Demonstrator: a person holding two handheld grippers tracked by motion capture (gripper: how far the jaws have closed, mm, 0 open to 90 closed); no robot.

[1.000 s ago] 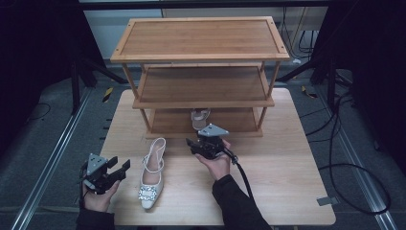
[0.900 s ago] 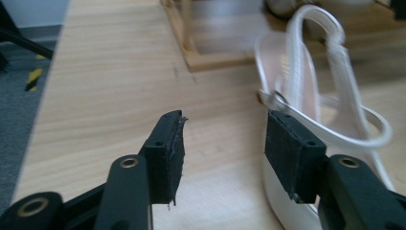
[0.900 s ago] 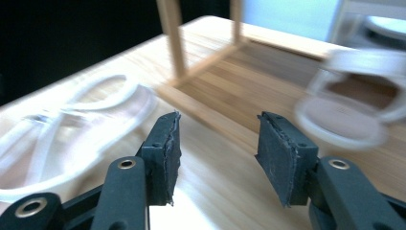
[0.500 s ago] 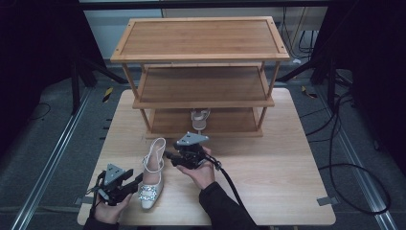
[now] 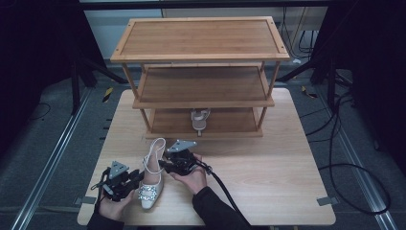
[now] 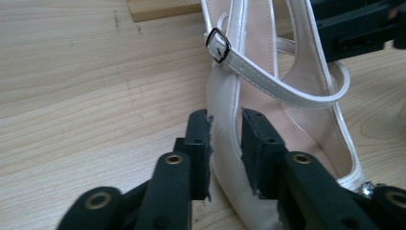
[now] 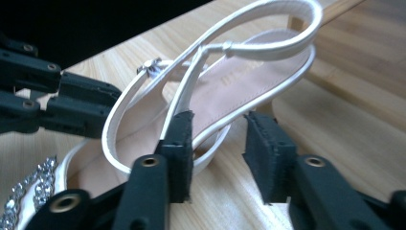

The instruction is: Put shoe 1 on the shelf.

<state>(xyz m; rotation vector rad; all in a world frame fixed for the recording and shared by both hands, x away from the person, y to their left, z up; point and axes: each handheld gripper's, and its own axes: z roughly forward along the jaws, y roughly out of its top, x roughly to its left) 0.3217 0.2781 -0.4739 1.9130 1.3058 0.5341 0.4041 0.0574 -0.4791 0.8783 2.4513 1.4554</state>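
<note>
A white heeled sandal (image 5: 151,178) with a sparkly toe lies on the wooden table (image 5: 287,182), toe toward me. My left gripper (image 5: 136,181) comes at it from the left. In the left gripper view, the left gripper (image 6: 225,120) has just been closing, and both pads press on the sandal's (image 6: 268,72) side wall. My right gripper (image 5: 163,166) reaches in from the right near the heel strap. Its jaws (image 7: 221,120) have also been closing. The sandal's (image 7: 239,81) edge lies against one pad, with bare wood showing before the other.
A three-tier wooden shoe rack (image 5: 201,38) stands at the back of the table. A second pale sandal (image 5: 200,120) sits on its bottom shelf. Black cables (image 5: 344,158) trail over the floor at right. The right half of the table is bare wood.
The left gripper has slid right onto the sandal's side. The right gripper has moved left and down from near the rack to the sandal's heel end. Both sets of jaws have narrowed.
</note>
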